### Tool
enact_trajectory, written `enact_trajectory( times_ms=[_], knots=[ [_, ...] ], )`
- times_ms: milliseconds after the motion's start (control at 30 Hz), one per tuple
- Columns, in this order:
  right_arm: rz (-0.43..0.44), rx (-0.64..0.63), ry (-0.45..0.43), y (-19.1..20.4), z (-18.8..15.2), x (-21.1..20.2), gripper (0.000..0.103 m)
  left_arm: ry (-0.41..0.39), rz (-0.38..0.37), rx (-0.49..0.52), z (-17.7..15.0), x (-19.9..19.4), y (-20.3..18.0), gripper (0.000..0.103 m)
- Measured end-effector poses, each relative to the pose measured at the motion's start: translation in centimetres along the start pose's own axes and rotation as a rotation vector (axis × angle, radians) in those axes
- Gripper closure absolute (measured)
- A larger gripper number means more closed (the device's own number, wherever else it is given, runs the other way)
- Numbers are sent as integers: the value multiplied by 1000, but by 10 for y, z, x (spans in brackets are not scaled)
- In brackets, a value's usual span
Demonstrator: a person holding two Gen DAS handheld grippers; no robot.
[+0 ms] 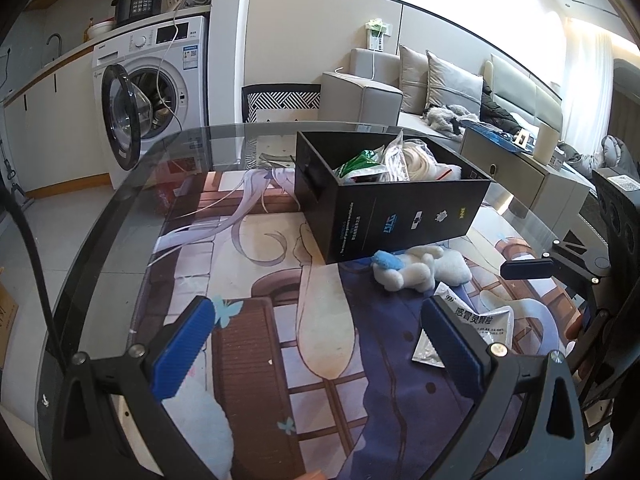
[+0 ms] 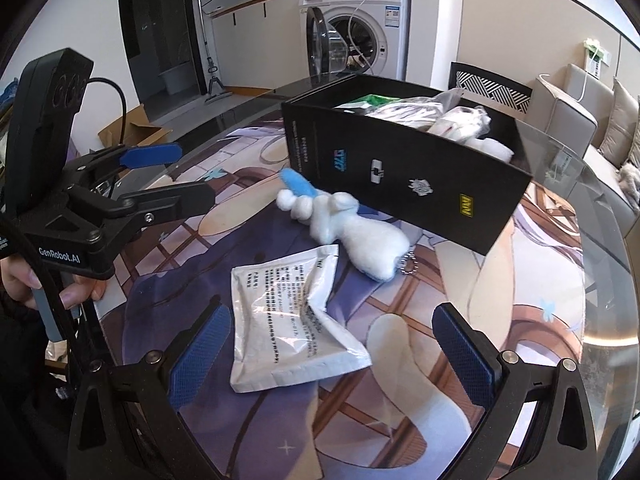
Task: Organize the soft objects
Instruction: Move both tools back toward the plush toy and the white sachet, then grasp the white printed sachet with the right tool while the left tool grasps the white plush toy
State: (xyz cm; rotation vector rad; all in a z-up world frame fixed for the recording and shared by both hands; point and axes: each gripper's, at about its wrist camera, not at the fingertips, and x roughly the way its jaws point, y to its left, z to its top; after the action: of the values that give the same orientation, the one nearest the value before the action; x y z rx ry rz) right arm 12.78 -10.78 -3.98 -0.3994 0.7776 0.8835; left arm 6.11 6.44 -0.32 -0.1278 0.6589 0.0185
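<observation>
A white plush toy (image 2: 352,232) with a blue ear lies on the printed mat against the front of a black box (image 2: 400,168). The box holds several soft items and bags. A crumpled white sachet (image 2: 296,320) lies flat between the blue pads of my right gripper (image 2: 332,356), which is open and hovering just above it. My left gripper (image 1: 320,344) is open over bare mat, to the left of the toy (image 1: 420,268) and the box (image 1: 400,216). The sachet (image 1: 480,320) peeks out behind its right finger. From the right wrist view the left gripper (image 2: 188,176) also looks open.
The round glass table's edge (image 1: 132,184) curves close on the left. A washing machine (image 1: 160,80) with its door open stands behind, a chair back (image 1: 280,100) and a sofa (image 1: 440,92) beyond the box. A cardboard box (image 2: 132,132) sits on the floor. A hand (image 2: 24,276) holds the left gripper.
</observation>
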Motion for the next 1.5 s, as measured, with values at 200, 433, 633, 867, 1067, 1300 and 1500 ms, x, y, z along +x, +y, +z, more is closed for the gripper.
enact_trajectory(
  times_ms=[200,433,633,867,1067,1300,1500],
  knots=[
    [13,-25,44,7,1,13,0,3,-11,-14,0,0,4,0],
    [-9,-39,83,10,6,25,0,1,-10,-20,-1,0,5,0],
    [-10,-38,95,9,8,27,1,2,-12,-21,-1,0,5,0],
    [-2,-44,66,11,8,24,19,2,-12,-20,-1,0,5,0],
    [23,-75,53,17,6,16,47,4,-11,-20,-2,1,5,0],
    [43,-78,35,15,2,9,61,6,-10,-18,-2,1,4,0],
    [38,-57,10,6,0,-5,63,7,-9,-16,-2,2,4,0]
  ],
)
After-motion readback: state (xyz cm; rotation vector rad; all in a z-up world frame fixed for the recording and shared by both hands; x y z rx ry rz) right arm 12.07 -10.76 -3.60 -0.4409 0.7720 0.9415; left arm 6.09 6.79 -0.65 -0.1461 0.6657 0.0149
